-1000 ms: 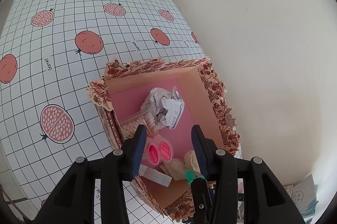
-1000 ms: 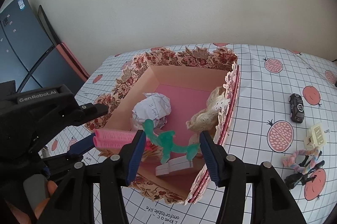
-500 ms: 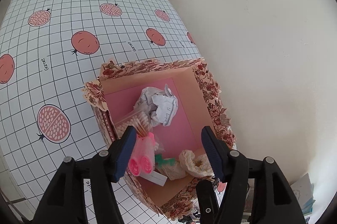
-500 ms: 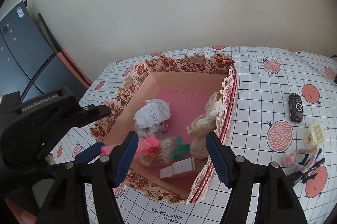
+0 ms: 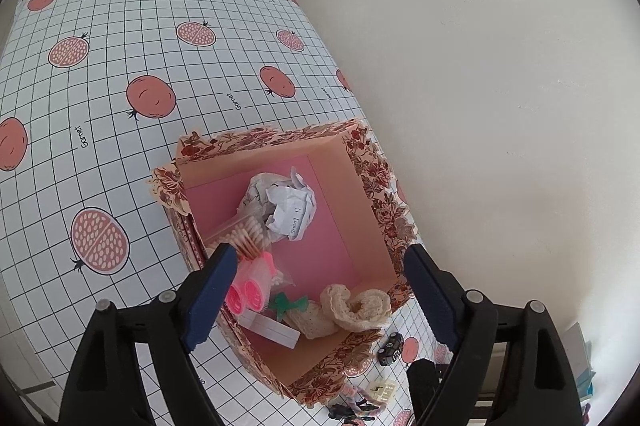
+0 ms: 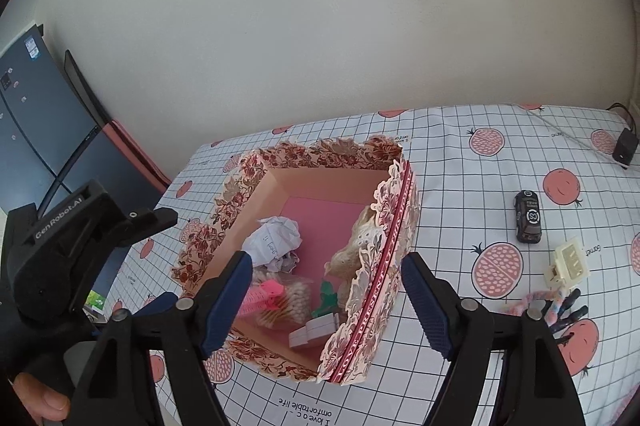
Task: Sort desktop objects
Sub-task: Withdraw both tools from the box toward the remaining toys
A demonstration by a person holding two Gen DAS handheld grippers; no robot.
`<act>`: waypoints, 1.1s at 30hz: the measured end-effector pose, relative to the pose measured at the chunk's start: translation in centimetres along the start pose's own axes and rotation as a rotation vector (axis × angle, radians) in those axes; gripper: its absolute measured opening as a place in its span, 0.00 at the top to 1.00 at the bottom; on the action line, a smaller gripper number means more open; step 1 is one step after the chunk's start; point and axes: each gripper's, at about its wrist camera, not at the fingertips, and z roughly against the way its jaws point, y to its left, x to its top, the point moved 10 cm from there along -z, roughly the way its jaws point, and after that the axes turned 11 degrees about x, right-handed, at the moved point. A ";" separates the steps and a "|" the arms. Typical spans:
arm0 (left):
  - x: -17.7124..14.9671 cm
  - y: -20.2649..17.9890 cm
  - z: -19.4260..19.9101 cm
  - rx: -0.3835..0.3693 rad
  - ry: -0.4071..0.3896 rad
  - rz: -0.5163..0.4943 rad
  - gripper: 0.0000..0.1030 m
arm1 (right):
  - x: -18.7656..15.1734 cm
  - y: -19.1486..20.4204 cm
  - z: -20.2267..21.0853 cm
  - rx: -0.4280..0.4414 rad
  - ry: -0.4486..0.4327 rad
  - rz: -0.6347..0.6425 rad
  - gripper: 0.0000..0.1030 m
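Box (image 6: pixel 368 310): on the bench, holding paper ball, swabs, curlers (image 5: pixel 246 296), lace.
Left gripper (image 5: pixel 316 300): our jaws are opening, nothing pinched; curlers lie just below.
Right gripper (image 6: pixel 326 300): our jaws are opening, empty.
Toy car (image 6: pixel 528 222): on the bench; we judge it light, stiff, slippery; take it across the sides.

My blue-padded black tongs (image 6: pixel 326 300) frame a red-floral box (image 6: pixel 256 182) with pink floor, holding white crumpled paper (image 6: pixel 276 236), pink rollers (image 6: pixel 260 296), a green clip (image 6: pixel 326 300) and cream lace (image 6: pixel 354 250), on a black-gridded white pomegranate-print cloth (image 6: pixel 472 186).
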 end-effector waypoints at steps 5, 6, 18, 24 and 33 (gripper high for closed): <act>-0.4 -1.0 0.6 0.042 -0.033 -0.060 0.11 | 1.2 -0.2 2.2 0.000 -0.044 0.011 0.15; -0.5 -1.1 0.8 0.044 -0.041 -0.066 0.11 | 1.5 -0.1 2.7 0.006 -0.053 0.016 0.11; -3.4 -3.7 1.6 0.038 -0.035 -0.112 0.10 | 3.7 -1.5 7.9 -0.042 -0.148 0.063 0.00; -5.3 -5.3 1.7 0.026 -0.016 -0.131 0.10 | 4.3 -3.1 10.5 -0.073 -0.204 0.046 0.00; -7.9 -8.0 2.1 0.034 -0.035 -0.209 0.00 | 5.4 -5.0 13.8 -0.095 -0.270 0.054 0.00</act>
